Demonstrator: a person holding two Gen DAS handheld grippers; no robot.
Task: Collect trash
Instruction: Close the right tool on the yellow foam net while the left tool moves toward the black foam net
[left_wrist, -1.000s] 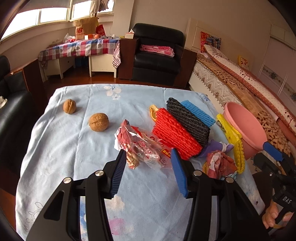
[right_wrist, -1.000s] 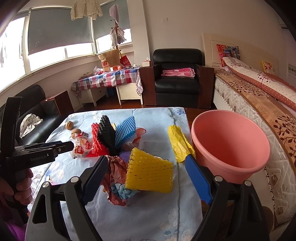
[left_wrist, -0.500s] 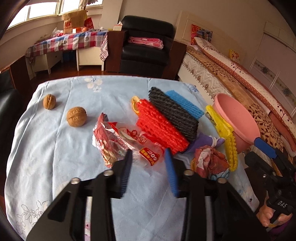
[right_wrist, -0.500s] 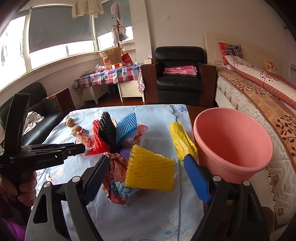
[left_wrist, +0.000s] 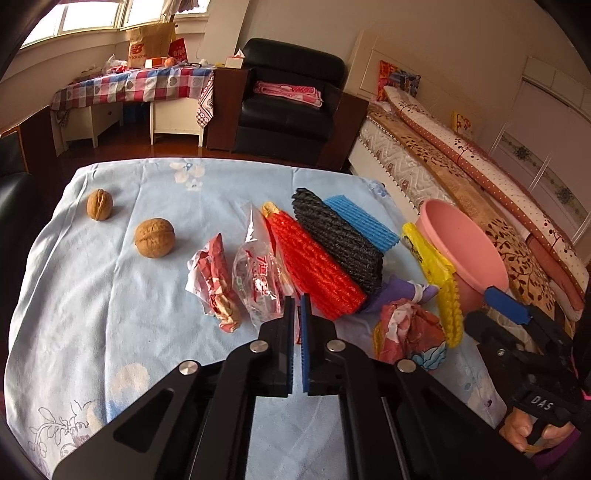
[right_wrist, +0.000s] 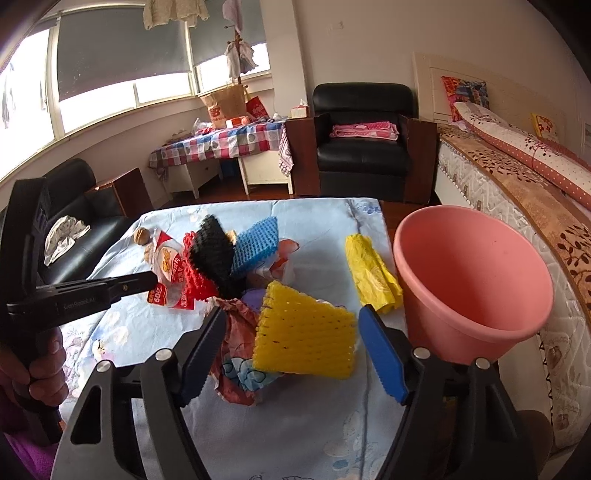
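Note:
My left gripper (left_wrist: 298, 301) is shut on the edge of a clear snack wrapper (left_wrist: 258, 284) with red print, beside a crumpled red paper (left_wrist: 216, 291). In the right wrist view the wrapper (right_wrist: 170, 269) hangs at the left gripper's (right_wrist: 147, 282) tip. My right gripper (right_wrist: 292, 313) is closing around a yellow foam net (right_wrist: 303, 336); its pads stand just clear of the net's sides. A crumpled colourful wrapper (right_wrist: 240, 343) lies under the net's left side. The empty pink bucket (right_wrist: 472, 280) stands to the right, off the table edge.
Red (left_wrist: 314, 266), black (left_wrist: 340, 240) and blue (left_wrist: 362, 225) foam nets lean together mid-table. A yellow plastic bag (right_wrist: 373, 273) lies near the bucket. Two walnuts (left_wrist: 154, 237) (left_wrist: 99, 204) rest at the left on the light blue cloth (left_wrist: 92, 314). A bed runs along the right.
The left jaws have closed from wide open onto the snack wrapper, which now stands pulled up and narrower. The right jaws have narrowed a little around the yellow net.

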